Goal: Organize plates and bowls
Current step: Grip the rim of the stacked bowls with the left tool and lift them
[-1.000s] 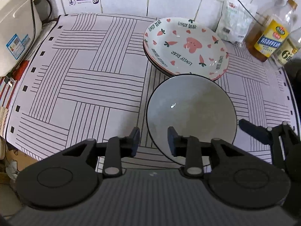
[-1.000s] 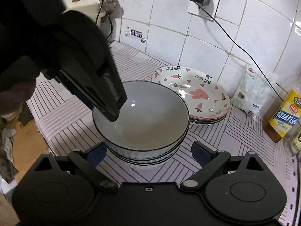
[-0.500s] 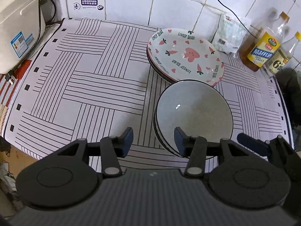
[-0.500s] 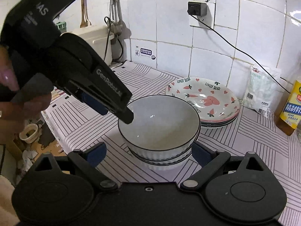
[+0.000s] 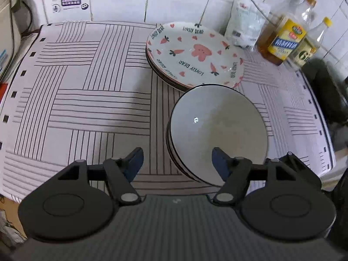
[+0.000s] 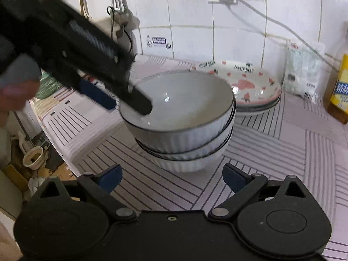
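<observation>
Stack of white ribbed black-rimmed bowls [image 6: 184,130] on striped countertop mat [image 5: 87,100], just beside stacked carrot-print "LOVELY BEAR" plates [image 5: 193,54], left gripper [image 5: 177,162] jaws just opening, straddling top bowl's rim, pads clear, right gripper [image 6: 171,179] wide open, empty, near the bowls.

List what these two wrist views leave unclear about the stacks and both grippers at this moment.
- Plate stack: left wrist view shows only edges beneath the top plate; count unclear.
- Bowl stack: lower bowls' insides are covered by the top bowl.
- Left gripper: blurred in the right wrist view; whether its finger touches the rim is unclear. Its jaws have just been opening.
- Right gripper: open, empty.
</observation>
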`<state>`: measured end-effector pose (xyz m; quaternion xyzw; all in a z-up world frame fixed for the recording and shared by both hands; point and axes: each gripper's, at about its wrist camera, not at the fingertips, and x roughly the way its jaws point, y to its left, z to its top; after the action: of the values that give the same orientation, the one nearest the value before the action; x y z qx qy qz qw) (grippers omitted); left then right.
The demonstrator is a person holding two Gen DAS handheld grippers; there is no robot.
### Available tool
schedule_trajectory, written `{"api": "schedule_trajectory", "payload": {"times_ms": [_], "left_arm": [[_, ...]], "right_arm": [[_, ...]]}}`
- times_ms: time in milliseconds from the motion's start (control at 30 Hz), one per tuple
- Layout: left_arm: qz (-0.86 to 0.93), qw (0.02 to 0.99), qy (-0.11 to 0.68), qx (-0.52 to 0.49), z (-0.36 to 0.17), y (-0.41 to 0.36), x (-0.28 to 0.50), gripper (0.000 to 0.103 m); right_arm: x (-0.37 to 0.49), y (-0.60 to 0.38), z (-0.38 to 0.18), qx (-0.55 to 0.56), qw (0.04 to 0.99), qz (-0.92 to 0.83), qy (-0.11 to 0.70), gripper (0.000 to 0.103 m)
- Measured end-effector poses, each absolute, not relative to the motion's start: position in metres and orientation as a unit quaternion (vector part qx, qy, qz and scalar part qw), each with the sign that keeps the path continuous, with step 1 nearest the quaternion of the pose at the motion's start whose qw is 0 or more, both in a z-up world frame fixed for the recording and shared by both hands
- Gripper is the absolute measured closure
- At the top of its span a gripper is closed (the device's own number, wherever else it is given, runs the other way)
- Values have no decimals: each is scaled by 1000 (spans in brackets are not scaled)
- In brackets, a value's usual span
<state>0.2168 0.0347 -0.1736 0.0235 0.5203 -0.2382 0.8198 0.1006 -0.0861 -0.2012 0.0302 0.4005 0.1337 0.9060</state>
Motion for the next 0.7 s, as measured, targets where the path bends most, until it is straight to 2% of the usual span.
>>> {"api": "schedule_trajectory", "payload": {"times_ms": [200, 267, 333, 367, 700], "left_arm": [[-241, 809, 536, -1, -193, 32, 232, 39], [-243, 801, 547, -18, -202, 32, 234, 48], [-248, 789, 561, -32, -209, 32, 237, 65], [-251, 783, 566, -47, -210, 34, 238, 68], [-232, 788, 560, -104, -220, 39, 240, 67]], "right_arm": [[111, -92, -215, 49, 915, 136, 378, 3], [115, -94, -217, 62, 918, 137, 368, 3], [122, -97, -222, 76, 915, 142, 369, 3], [125, -98, -223, 80, 914, 147, 371, 2], [132, -96, -236, 82, 913, 161, 366, 1]]}}
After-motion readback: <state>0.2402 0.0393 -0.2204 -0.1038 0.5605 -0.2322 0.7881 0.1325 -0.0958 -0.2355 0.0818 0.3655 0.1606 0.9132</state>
